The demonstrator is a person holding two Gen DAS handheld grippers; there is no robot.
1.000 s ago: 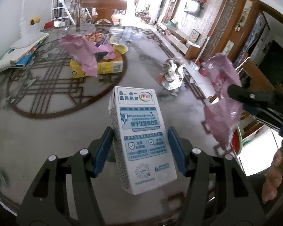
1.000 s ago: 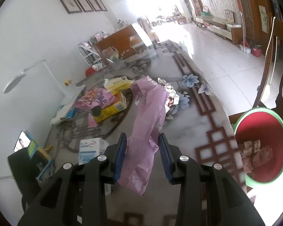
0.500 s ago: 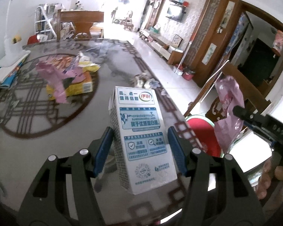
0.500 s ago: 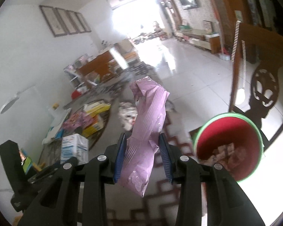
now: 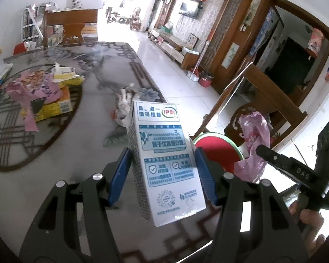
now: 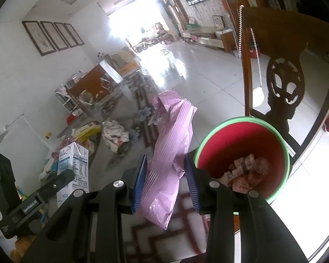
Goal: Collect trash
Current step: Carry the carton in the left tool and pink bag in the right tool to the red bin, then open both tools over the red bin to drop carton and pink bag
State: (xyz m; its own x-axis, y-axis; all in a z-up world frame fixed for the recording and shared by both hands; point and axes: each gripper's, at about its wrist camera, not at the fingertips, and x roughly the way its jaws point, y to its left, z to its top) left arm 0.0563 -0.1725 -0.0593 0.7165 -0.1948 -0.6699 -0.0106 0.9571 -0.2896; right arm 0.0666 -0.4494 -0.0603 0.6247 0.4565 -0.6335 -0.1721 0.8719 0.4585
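The carton (image 5: 166, 164) is clamped by the left gripper (image 5: 162, 175), the bag (image 6: 168, 160) by the right gripper (image 6: 165, 179) (beside the bin (image 6: 241, 155)); released early, the limp bag could miss the bin.

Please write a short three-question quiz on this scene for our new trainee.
1. True or false: the left hand-held gripper holds a milk carton.
2. What does the right hand-held gripper grip? A) pink plastic bag B) yellow box C) crumpled paper
3. Fill in: the red bin has a ____ rim.

Key: 1 true; 2 A; 3 green.
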